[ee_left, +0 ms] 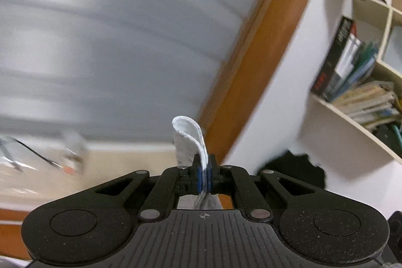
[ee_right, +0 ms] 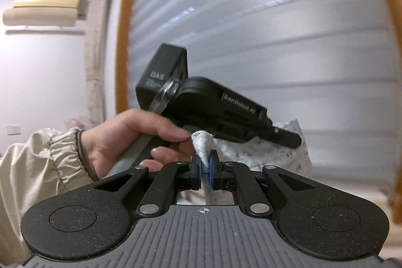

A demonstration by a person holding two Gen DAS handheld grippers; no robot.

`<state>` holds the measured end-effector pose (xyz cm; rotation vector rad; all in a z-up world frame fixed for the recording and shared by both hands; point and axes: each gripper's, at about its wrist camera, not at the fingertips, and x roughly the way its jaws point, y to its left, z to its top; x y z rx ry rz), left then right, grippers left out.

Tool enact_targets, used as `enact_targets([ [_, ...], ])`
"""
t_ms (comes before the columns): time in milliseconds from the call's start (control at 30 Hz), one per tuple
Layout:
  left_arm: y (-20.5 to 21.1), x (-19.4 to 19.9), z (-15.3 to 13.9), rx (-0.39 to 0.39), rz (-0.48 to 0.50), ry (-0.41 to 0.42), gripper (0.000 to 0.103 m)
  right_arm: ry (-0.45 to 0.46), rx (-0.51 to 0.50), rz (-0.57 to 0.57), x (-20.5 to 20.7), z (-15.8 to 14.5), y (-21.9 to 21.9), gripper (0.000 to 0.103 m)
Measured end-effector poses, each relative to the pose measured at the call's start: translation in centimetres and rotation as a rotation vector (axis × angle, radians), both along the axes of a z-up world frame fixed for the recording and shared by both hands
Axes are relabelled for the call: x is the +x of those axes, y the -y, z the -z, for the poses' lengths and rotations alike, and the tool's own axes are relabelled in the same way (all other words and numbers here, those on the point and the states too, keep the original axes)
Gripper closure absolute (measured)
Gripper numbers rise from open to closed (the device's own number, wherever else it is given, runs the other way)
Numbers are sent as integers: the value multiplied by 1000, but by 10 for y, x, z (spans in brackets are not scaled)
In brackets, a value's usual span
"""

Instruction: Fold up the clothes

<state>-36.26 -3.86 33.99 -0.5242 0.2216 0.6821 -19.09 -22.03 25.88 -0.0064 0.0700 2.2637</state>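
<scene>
White printed cloth is the garment here, and it is pinched in both grippers. In the left wrist view a folded edge of it stands up out of the left gripper, curling over to the left at its top, while the rest drops down between the jaws and out of sight behind the gripper body; its long axis there runs roughly up and down. The blue pads are pressed together on the fabric. How the garment is shaped as a whole, and what kind it is, cannot be told, since only these small bunches show.

Left of that gripper the view is badly smeared: a pale surface with thin dark lines and a small orange blur cannot be made out. Behind hangs a grey window blind, then a slanting wooden frame, then a white wall and a shelf of books cut off by the right edge.

In the right wrist view a hand in a cream sleeve grips the other tool's handle at left. The right gripper is clamped on a bunched tip of cloth, and more of the fabric spreads to the right, partly hidden behind the dark tool.
</scene>
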Motion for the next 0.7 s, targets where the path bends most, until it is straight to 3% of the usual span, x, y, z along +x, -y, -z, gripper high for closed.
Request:
enact_targets([
  [100,6,-36,-15,35,-67,-50,99,8,6,-37,-33,-16,-12,96],
  [233,7,-90,-2,19,-131,-49,99,5,-19,-86,-66,-15,-23,96],
  [467,-8,-170,64,-76,-211,-33,99,34,-90,-154,-124,19,-36,96],
  [633,-29,-215,123,-163,-262,-42,98,77,-171,-182,-177,61,-54,96],
  [700,-38,-233,151,-212,-309,-82,94,93,-214,-190,-200,82,-64,95],
])
